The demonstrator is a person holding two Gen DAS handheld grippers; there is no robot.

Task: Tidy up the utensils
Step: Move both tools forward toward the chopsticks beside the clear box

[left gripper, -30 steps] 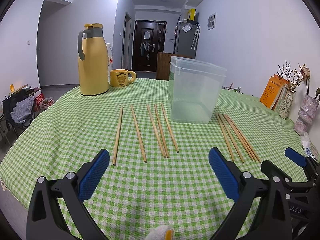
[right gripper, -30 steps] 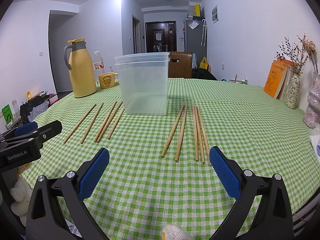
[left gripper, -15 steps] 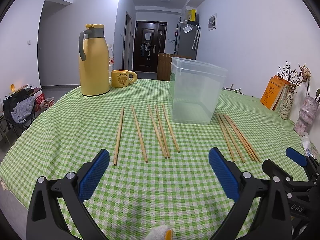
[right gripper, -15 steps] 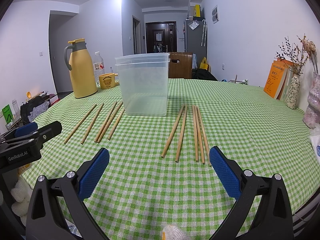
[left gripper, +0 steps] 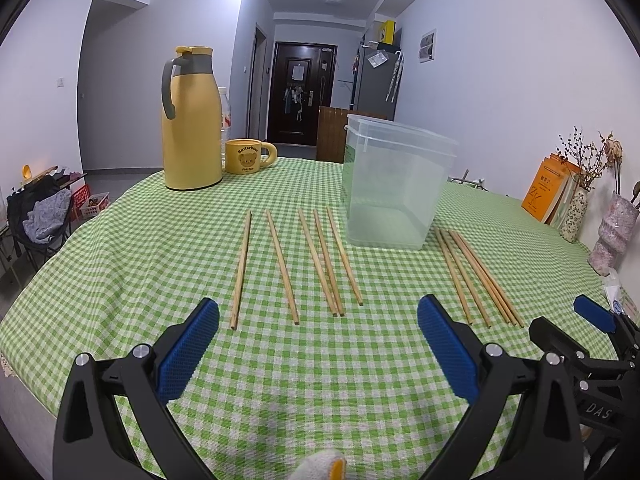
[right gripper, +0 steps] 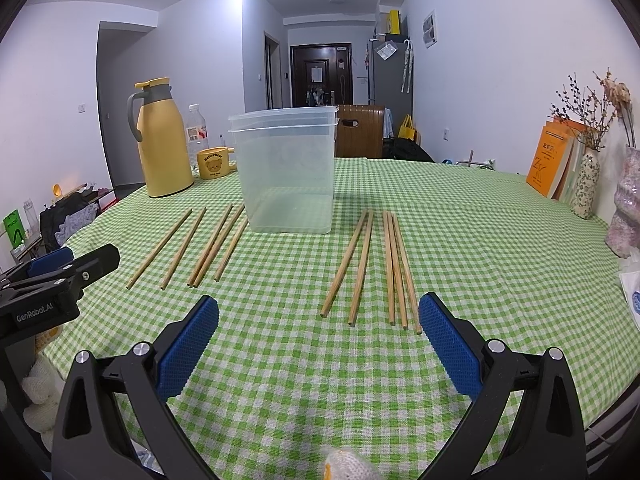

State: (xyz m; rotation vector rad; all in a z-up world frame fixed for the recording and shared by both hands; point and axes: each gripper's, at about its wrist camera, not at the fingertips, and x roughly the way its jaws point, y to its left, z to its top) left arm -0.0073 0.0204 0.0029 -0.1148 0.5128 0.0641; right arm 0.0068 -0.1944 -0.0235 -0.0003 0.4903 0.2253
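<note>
Several wooden chopsticks lie on the green checked tablecloth in two groups. One group lies left of a clear plastic container, the other to its right. The right wrist view shows the same container, the left group and the right group. My left gripper is open and empty, just short of the near ends of the left group. My right gripper is open and empty, just short of the right group.
A yellow thermos, a water bottle and a yellow bear mug stand at the far left of the table. Books and vases stand along the right edge. A wooden chair back is behind the table.
The left gripper has edged slightly forward toward the chopsticks. The right gripper has hardly moved. Both stay open.
</note>
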